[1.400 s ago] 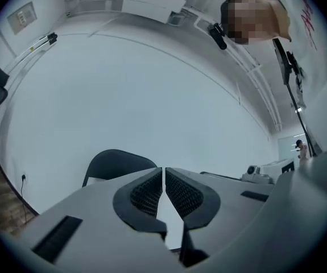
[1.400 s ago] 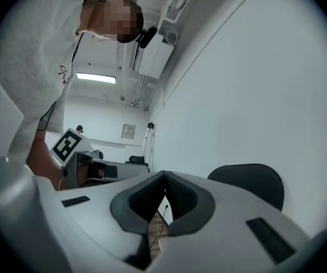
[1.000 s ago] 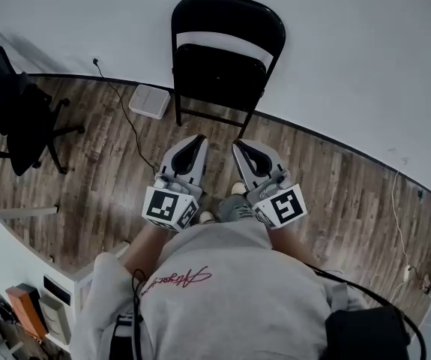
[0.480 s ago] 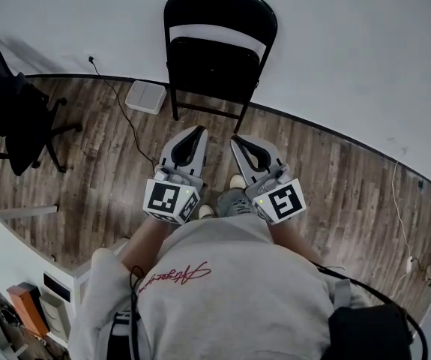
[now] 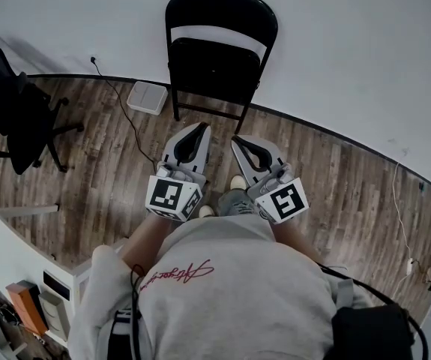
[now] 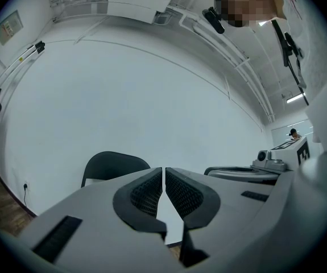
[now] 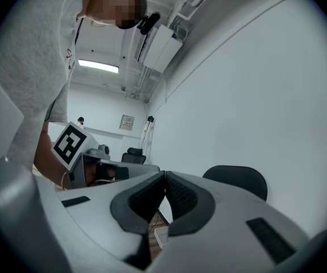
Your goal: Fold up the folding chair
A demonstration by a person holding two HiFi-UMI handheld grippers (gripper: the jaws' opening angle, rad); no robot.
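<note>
- The left gripper (image 6: pixel 164 169) has its fingers (image 6: pixel 145 193) drawn together, with only a hairline slit between the ribbed pads. They grip nothing.
- The right gripper (image 7: pixel 164 174) is the same: its fingers (image 7: pixel 181 201) are closed pad to pad and empty.
- Seen from the head view, the left gripper (image 5: pixel 199 127) and right gripper (image 5: pixel 238 140) are held side by side in front of the person's waist. They sit close together without touching, tips pointing away from the body and each marker cube (image 5: pixel 172 198) nearest it.
- Below and between the fingers, the person's shoes (image 5: pixel 237 182) stand on the wood-plank floor (image 5: pixel 335 190).
- Straight ahead of both sets of fingers, and well apart from them, stands the black folding chair (image 5: pixel 219 70). It is open, seat flat and all its legs on the floor, with its back toward the white wall (image 5: pixel 350 51).
- From the left gripper's camera the chair's rounded back (image 6: pixel 113 164) shows just left of the fingers; from the right gripper's camera it (image 7: pixel 236 178) shows just right of them.
- Ahead and left of the left fingers, beside the chair's legs, a flat white box (image 5: pixel 148 99) lies on the floor. A black cable (image 5: pixel 121 109) trails past it.
- Far off to the left sits a black office chair (image 5: pixel 16 111).
- Behind the fingers and to the left is the edge of a white desk (image 5: pixel 9 257).
</note>
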